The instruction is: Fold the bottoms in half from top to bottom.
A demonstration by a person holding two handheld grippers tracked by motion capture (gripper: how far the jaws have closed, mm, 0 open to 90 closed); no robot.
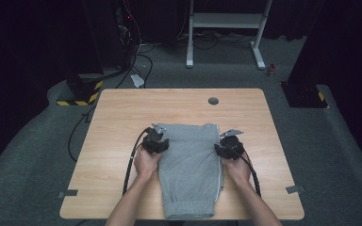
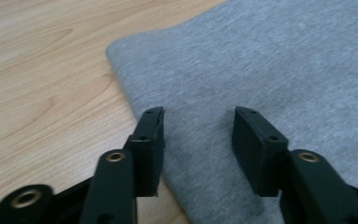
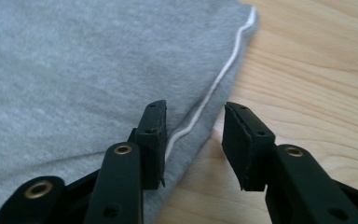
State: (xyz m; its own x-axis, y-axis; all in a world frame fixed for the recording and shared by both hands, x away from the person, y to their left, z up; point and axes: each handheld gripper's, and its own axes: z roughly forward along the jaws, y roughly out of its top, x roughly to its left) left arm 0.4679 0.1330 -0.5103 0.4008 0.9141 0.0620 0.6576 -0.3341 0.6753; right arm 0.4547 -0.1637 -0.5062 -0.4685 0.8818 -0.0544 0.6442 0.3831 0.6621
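Observation:
A folded grey garment (image 1: 190, 165) with a ribbed cuff at its near end lies flat on the wooden table (image 1: 122, 113). My left gripper (image 1: 156, 140) sits at the garment's left edge. In the left gripper view its jaws (image 2: 198, 116) stand open over the grey cloth (image 2: 261, 60), nothing pinched. My right gripper (image 1: 228, 145) is at the garment's right edge. In the right gripper view its jaws (image 3: 193, 109) are open above the edge with the white piping (image 3: 223, 70), which lies loose on the table.
A small round grommet (image 1: 213, 100) sits near the table's far edge. Grey tape marks (image 1: 68, 193) are stuck at the near left and right corners. Cables trail from both grippers toward the person. A white desk frame (image 1: 226, 28) stands on the floor beyond.

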